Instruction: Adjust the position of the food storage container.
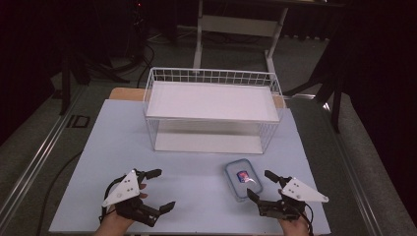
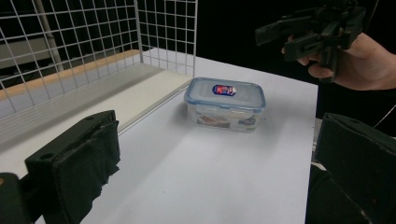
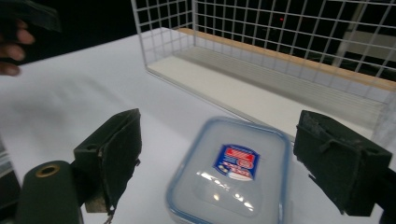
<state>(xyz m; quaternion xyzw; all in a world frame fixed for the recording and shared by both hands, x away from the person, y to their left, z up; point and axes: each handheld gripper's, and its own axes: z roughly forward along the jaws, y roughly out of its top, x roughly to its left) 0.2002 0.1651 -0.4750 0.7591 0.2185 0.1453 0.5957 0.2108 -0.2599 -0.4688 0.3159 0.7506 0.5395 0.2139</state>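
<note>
White tabletop (image 1: 196, 196): both grippers' jaws apart, right gripper (image 1: 260, 187) poised at the lidded container (image 1: 243, 179), left gripper (image 1: 157, 189) idle. Off-centre closing could skid it away.

Dim overall, with black surroundings; the pale counter (image 1: 196, 196) is the brightest area. Overhead light leaves small glints on the container lid (image 3: 233, 182). The near tongs pads (image 2: 84, 172) look soft and blurred; shadows stay faint.
</note>
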